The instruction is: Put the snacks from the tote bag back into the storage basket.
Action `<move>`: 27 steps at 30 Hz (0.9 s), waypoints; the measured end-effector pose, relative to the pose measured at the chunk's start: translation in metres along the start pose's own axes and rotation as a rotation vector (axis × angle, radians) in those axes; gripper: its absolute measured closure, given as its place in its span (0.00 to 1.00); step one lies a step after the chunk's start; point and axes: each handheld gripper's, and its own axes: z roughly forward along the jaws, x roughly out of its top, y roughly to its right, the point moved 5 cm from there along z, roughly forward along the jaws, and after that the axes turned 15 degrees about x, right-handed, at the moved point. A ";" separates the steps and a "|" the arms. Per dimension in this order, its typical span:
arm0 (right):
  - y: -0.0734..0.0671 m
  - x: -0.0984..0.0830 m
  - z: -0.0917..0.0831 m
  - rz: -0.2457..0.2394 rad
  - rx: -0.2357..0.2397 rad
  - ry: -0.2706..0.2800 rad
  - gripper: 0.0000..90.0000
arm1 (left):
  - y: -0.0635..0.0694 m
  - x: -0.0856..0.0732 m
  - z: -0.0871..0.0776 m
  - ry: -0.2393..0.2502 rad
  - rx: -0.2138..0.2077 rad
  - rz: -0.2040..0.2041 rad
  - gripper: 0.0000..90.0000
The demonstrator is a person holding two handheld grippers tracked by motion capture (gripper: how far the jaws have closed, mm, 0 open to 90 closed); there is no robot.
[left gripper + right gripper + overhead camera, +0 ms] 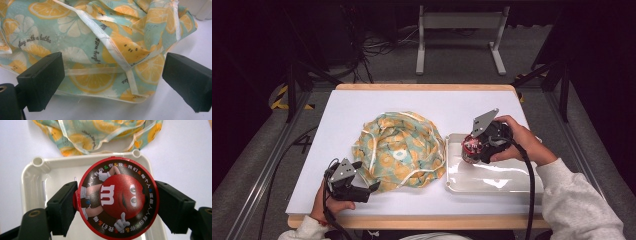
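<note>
A crumpled cloth bag (399, 150) printed with orange slices on pale green lies in the middle of the white table. My left gripper (362, 187) rests at the bag's near left corner; its jaws stand wide apart on either side of the bag's hem (100, 71) without pressing it. My right gripper (472, 147) hovers over the left part of a white plastic tray (492, 182). It is shut on a round red candy tin (117, 197) with a cartoon face on its lid, held above the tray (32, 177). The bag (97, 135) lies just beyond the tray's far rim.
The white board (362, 107) covers a wooden tabletop with open room at its back and left. Black cables trail from both grippers toward the near edge. A metal frame and floor cables stand beyond the table's far side.
</note>
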 end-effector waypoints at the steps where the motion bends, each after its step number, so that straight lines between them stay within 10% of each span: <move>1: 0.000 -0.002 0.001 0.001 0.001 -0.007 0.26 | 0.001 0.000 0.000 0.000 -0.002 0.000 0.05; 27: 0.000 -0.033 0.027 0.031 0.042 -0.112 0.26 | 0.001 0.000 0.000 -0.003 -0.001 0.007 0.05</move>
